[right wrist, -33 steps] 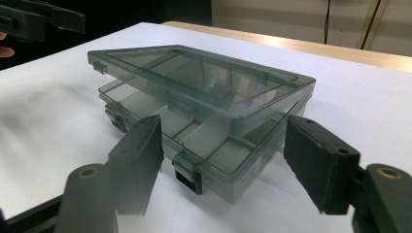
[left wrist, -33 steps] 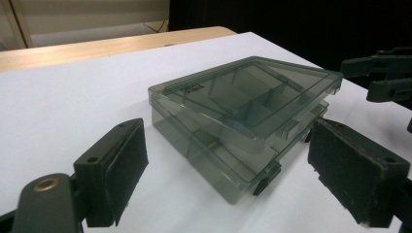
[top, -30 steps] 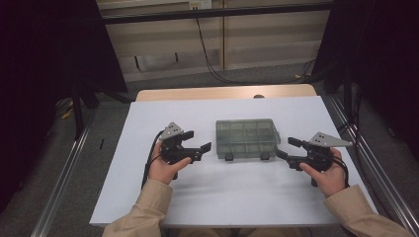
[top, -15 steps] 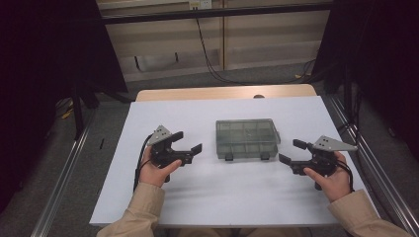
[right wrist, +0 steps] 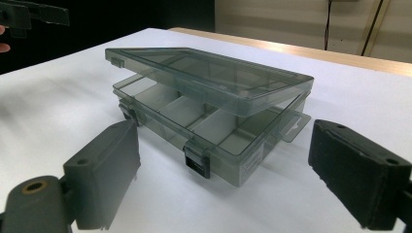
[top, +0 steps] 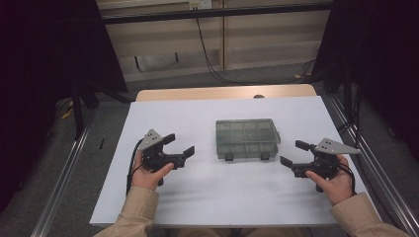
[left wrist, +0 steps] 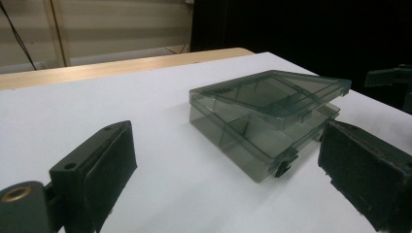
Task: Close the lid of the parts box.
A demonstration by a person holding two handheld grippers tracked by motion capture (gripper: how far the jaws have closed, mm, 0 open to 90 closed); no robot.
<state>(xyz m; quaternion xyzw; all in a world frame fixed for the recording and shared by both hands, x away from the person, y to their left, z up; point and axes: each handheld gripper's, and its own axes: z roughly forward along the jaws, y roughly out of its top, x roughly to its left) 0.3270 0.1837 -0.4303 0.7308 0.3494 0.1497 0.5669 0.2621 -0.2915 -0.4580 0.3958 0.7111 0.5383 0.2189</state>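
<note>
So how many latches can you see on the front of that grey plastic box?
2. On the translucent grey plastic compartment box, one black latch sits at the front's left end and the other latch at its right end. Both appear undone, since the lid sits slightly ajar.

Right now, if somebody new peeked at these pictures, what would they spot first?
Probably the smoky see-through box in the middle of the white table, with its lid lifted a crack and empty compartments inside. Next come the two black grippers, the left gripper and the right gripper, one on each side of the box, jaws wide open, aimed at it without touching.
</note>
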